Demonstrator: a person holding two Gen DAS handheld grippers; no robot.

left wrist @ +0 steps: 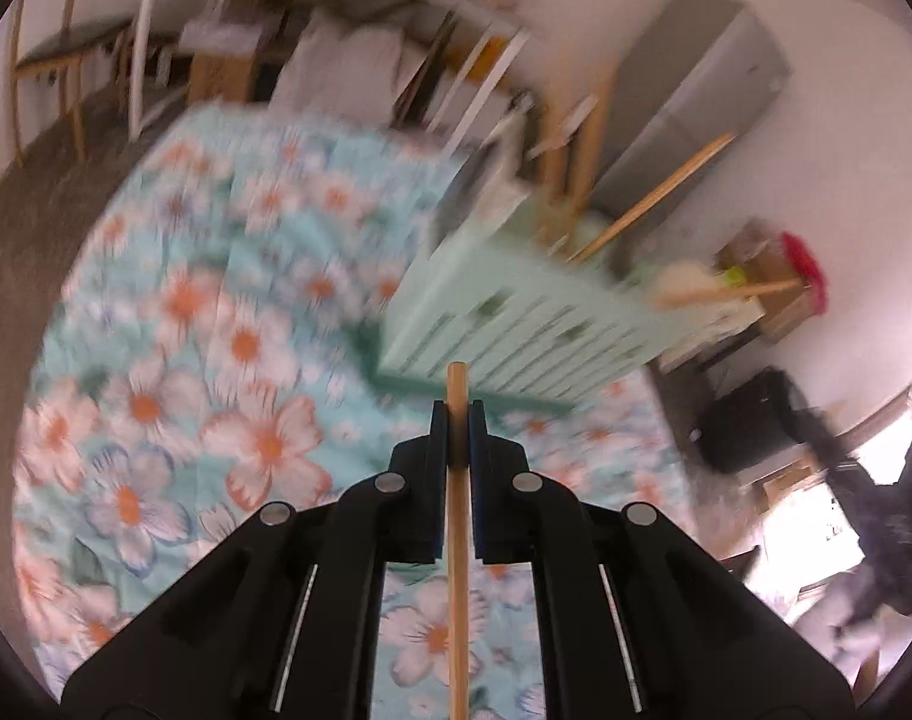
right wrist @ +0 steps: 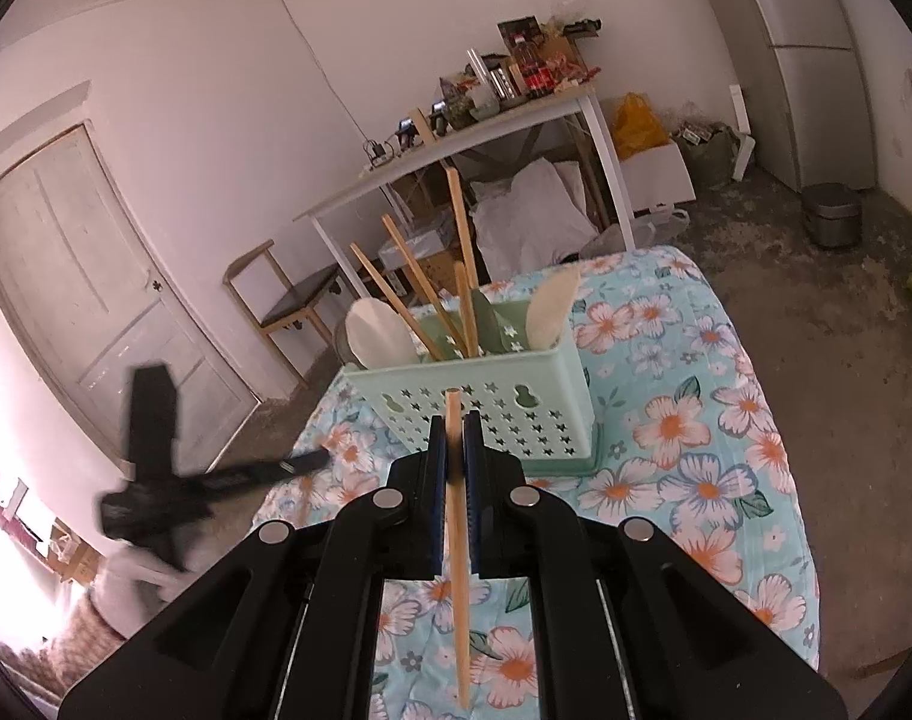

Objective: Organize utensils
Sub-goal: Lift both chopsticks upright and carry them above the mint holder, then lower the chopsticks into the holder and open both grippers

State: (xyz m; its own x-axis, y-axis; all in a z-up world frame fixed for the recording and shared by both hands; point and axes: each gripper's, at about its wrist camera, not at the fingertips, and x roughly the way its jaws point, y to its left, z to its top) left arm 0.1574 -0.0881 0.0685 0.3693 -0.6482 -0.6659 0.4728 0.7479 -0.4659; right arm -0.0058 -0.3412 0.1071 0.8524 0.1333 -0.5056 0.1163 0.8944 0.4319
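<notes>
My left gripper [left wrist: 457,414] is shut on a wooden chopstick [left wrist: 458,540] that runs straight down between its pads. A mint-green utensil basket [left wrist: 516,312] lies just beyond it, blurred, with chopsticks and a wooden spoon sticking out. My right gripper [right wrist: 455,426] is shut on another wooden chopstick [right wrist: 458,570]. Right behind it the basket [right wrist: 486,396] stands upright with several chopsticks [right wrist: 462,264] and two wooden spoons [right wrist: 375,336] in it. The left gripper [right wrist: 156,480] shows as a dark blur at the left of the right wrist view.
A floral blue tablecloth [right wrist: 696,420] covers the table, whose edge falls off to bare floor on the right. A white desk [right wrist: 456,144] with clutter, a wooden chair [right wrist: 282,294] and a door stand behind. A grey fridge [left wrist: 696,90] is at the far wall.
</notes>
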